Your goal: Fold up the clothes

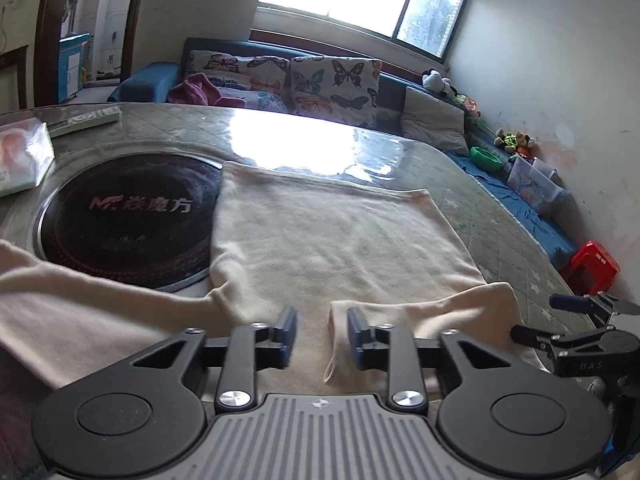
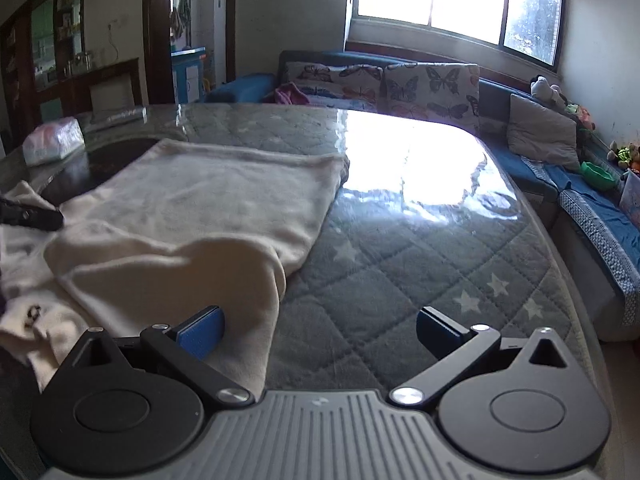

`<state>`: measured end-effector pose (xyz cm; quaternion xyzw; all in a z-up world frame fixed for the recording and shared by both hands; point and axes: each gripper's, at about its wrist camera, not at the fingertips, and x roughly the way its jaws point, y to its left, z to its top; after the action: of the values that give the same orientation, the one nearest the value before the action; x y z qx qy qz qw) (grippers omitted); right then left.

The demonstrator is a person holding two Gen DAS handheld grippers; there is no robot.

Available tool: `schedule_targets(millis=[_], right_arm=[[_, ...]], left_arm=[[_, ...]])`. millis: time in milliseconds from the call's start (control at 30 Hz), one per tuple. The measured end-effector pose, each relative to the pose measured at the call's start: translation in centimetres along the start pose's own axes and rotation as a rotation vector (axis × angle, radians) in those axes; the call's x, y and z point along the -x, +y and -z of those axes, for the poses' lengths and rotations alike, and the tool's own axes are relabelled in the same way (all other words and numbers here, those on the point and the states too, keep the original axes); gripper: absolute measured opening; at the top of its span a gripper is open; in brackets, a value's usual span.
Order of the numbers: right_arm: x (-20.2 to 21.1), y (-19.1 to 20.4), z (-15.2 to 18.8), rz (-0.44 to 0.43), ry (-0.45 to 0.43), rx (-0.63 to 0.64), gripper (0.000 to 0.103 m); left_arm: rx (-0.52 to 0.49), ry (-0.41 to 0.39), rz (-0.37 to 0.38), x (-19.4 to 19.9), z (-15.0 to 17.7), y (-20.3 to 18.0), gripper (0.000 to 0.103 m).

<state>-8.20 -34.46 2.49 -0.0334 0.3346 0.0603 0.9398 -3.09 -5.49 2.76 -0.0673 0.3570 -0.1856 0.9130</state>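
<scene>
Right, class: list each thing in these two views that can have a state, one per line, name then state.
cream garment: spread flat on the table, one sleeve folded in over the body, the other lying out to the side
left gripper: open, narrow gap, above the sleeve cuff
right gripper: open wide, at the garment's edge
tissue pack: lying flat on the table
window: whether shut cannot be told

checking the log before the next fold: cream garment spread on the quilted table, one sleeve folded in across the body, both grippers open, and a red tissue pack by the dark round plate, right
Not quite. The tissue pack is white and pink, not red, as the left wrist view shows. The rest holds: the cream garment lies on the quilted table, one sleeve is folded in, the left gripper and right gripper are open, and the pack sits by the dark round plate.
</scene>
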Motion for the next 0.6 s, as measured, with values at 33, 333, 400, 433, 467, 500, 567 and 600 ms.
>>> schedule_targets(millis=[33,333,400,433,467,500,567,600], right_arm=[[0.0,-0.1,-0.2,0.002,-0.008,-0.006,0.103],[0.3,-2.6,-0.9,0.046,-0.040,-0.128,0.103],[0.3,-2.9,-0.8,0.052,-0.039,-0.137,0.103],[0.4,-3.0,-0.8,0.050,-0.039,-0.138,0.103],[0.4,-3.0,-0.8,0.047,-0.039,-0.140,0.103],[0.5,-2.9,-0.8,0.046,-0.043,-0.136,0.103],[0.6,-2.6,-0.9,0.043,-0.052,-0.126,0.103],[0.5,-2.5,-0.9,0.037,-0.053,-0.124,0.103]], left_arm=[[-0.012,0.005,0.003,-0.5,-0.2,-0.3,0.037],[-0.092,0.049,0.008,-3.6,0.4,-2.0,0.018],[-0.089,0.040,0.004,-3.2,0.4,-2.0,0.007],[-0.072,0.033,0.010,-2.8,0.3,-1.8,0.006],[-0.062,0.016,0.011,-2.1,0.1,-1.7,0.006],[-0.061,-0.007,0.007,-1.3,-0.2,-1.7,0.006],[-0.063,-0.050,0.001,0.3,-0.7,-1.7,0.005],[-0.062,-0.057,0.003,0.7,-0.9,-1.6,0.006]])
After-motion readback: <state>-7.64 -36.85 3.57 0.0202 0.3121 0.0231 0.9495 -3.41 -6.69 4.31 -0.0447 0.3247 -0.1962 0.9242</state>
